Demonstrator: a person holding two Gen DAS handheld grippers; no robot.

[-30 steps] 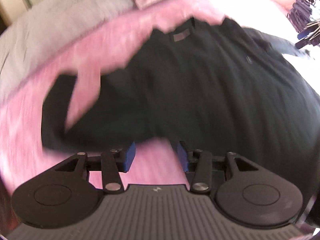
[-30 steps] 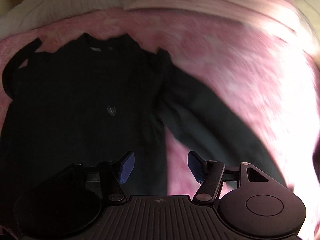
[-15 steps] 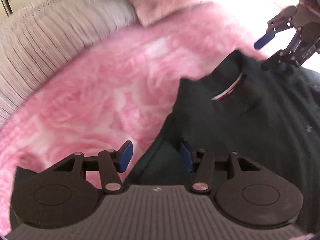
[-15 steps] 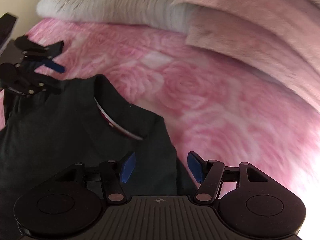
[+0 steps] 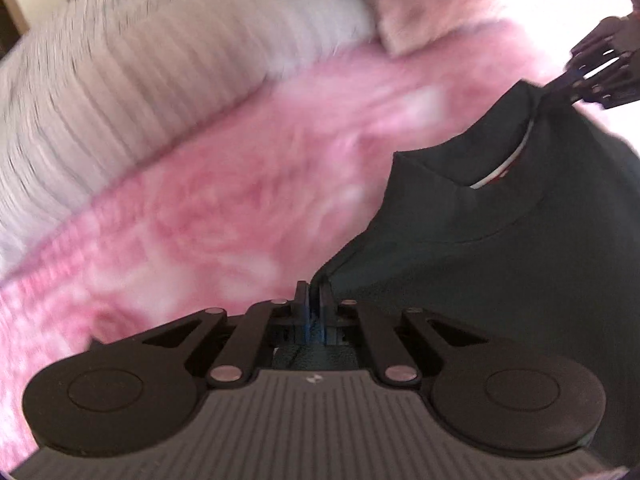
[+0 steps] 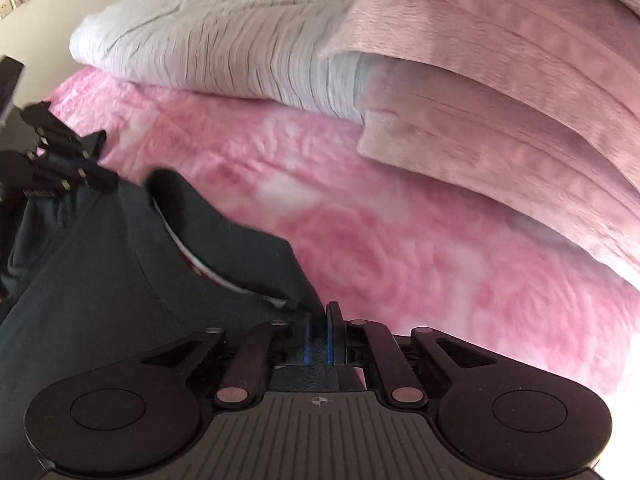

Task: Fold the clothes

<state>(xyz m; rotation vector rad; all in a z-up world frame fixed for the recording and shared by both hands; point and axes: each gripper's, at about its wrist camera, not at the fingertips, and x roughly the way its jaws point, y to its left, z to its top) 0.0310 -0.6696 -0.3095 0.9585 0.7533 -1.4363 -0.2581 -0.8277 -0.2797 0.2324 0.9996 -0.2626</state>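
A dark shirt [image 5: 500, 280] [image 6: 100, 280] lies on a pink rose-patterned blanket [image 5: 220, 200] [image 6: 440, 240]. Its collar [image 5: 516, 156] [image 6: 188, 252], with a white and red stripe inside, points away from me. My left gripper [image 5: 314, 292] is closing its jaws on the shirt's left shoulder edge, and dark cloth is pinched between the blue pads. My right gripper [image 6: 319, 316] is closing on the right shoulder edge beside the collar, also with cloth between its pads. Each gripper shows in the other's view: the right one [image 5: 592, 76] and the left one [image 6: 60, 160].
A white ribbed pillow [image 5: 140, 80] [image 6: 220, 48] lies at the head of the bed. Folded beige-pink blankets [image 6: 500, 100] [image 5: 420, 8] are stacked beside it. A cream wall with sockets [image 6: 16, 0] stands behind. Open pink blanket stretches beyond the collar.
Both grippers swept from over the shirt's body to its shoulders and sank toward the fabric. Both sets of jaws went from wide apart to pinched on the shoulder edges.
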